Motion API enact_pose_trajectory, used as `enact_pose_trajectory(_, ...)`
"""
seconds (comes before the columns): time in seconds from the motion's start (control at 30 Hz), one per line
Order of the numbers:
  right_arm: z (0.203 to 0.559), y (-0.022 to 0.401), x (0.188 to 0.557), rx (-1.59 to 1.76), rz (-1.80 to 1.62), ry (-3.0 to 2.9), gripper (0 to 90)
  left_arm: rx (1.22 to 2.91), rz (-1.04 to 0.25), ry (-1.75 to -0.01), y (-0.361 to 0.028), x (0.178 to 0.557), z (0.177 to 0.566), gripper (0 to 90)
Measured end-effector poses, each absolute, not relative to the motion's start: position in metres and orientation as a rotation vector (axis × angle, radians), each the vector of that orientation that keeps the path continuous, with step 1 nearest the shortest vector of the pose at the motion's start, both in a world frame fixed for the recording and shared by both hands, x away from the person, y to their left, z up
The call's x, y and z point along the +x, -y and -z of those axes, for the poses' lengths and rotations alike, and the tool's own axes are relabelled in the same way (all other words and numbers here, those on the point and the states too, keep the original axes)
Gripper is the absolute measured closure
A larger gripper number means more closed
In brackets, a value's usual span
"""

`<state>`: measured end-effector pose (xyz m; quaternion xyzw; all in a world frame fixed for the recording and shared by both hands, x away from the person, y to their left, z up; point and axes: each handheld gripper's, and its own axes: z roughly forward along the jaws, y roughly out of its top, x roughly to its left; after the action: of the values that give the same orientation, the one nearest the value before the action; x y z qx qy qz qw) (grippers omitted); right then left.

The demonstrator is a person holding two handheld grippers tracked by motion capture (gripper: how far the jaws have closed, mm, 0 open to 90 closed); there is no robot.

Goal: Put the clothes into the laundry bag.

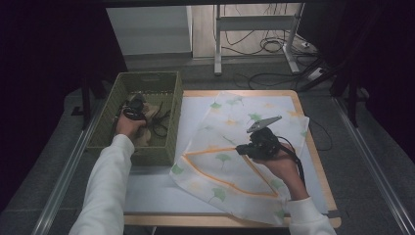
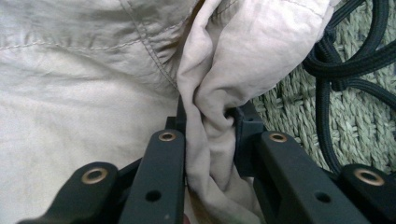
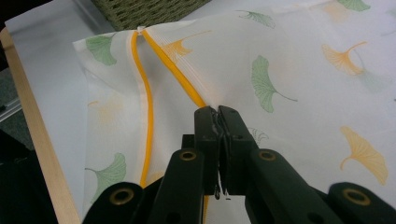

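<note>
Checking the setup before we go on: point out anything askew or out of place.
The leaf-print bag lies crooked on the table, one corner past the near edge. The beige cloth sits crumpled in the basket, beside a tangled black cord. Nothing looks damaged.

A fixed high camera looks forward and down over the worktop [image 1: 147,196], taking in both forearms from some way off. The left claw's camera sits very close to beige cloth [image 2: 93,93] inside the woven basket [image 1: 147,78]; the right claw's camera looks closely along the leaf-printed bag [image 3: 289,56], also seen from above.
</note>
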<state>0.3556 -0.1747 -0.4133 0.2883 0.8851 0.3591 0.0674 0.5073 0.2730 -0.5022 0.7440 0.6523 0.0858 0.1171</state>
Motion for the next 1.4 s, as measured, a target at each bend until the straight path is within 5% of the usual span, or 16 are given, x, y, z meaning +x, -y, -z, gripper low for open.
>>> enact_pose_trajectory(1.4, 0.416, 0.173, 0.357, 0.877, -1.066, -2.684, 85.4, 1.808, -0.373, -1.629, -0.299, 0.459, 0.425, 80.8)
